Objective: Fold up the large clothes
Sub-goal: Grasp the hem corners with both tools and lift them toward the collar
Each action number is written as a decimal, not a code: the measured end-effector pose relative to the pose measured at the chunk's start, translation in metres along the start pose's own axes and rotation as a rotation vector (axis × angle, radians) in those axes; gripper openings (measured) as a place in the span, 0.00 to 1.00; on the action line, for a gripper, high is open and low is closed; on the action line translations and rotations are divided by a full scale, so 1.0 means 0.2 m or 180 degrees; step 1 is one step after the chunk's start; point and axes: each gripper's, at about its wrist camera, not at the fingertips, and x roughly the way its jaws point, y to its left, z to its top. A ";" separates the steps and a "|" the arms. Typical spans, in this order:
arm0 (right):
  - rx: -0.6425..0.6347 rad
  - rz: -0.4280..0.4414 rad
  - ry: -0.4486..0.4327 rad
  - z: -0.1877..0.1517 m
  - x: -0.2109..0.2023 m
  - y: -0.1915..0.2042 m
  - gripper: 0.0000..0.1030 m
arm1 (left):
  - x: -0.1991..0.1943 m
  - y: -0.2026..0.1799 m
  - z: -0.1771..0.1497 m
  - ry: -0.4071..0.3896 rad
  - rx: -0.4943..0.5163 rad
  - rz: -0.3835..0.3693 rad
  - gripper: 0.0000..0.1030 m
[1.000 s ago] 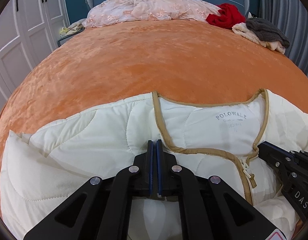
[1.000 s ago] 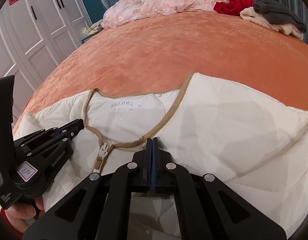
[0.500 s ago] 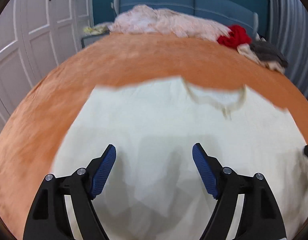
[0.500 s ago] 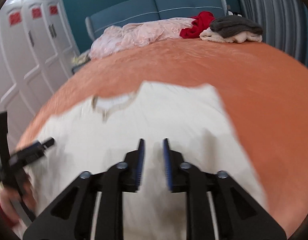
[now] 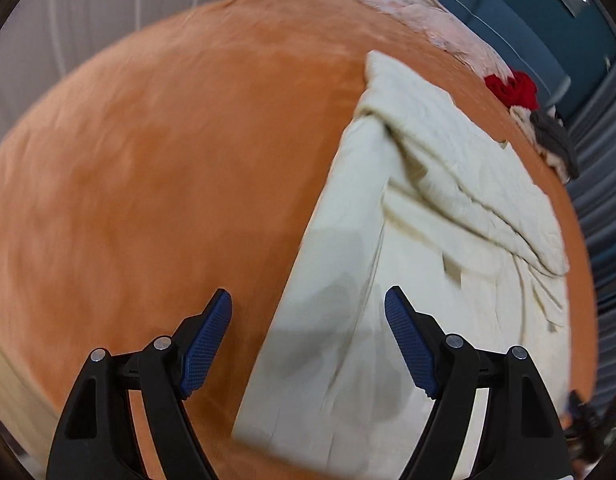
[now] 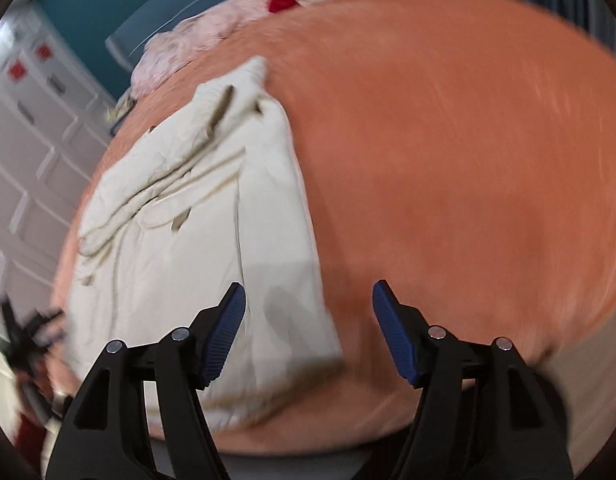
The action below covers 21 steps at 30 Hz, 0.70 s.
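- The bed (image 5: 148,168), covered in an orange velvety spread, is filling most of both wrist views.
- The cream quilted jacket (image 5: 387,280) is lying on the bed as a long folded strip, its upper layers bunched in creases toward the headboard end; in the right wrist view it (image 6: 212,216) is sitting on the left part of the bed.
- A pink lacy garment (image 5: 407,12) is lying heaped at the head of the bed, against the blue headboard (image 5: 539,28).
- A red garment (image 5: 511,88) and a grey garment (image 5: 555,140) are resting near the far corner, beside the pink heap.
- The left tongs (image 5: 308,336) are standing wide open, holding nothing, poised over the jacket's near left edge.
- The right tongs (image 6: 309,328) are likewise spread wide and gripping nothing, poised over the jacket's near right corner; both views are blurred.
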 end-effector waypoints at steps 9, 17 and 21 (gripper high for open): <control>0.0181 0.0336 0.0263 -0.05 0.07 0.05 0.64 | -0.03 0.05 -0.18 0.0159 -0.0304 -0.0348 0.74; 0.0326 0.0516 0.0272 -0.02 0.13 0.10 0.21 | -0.03 -0.02 -0.16 0.0147 -0.0170 -0.0317 0.15; 0.0051 0.0502 0.0152 0.01 0.01 0.16 0.06 | -0.16 -0.06 -0.16 -0.0025 -0.0016 -0.0316 0.05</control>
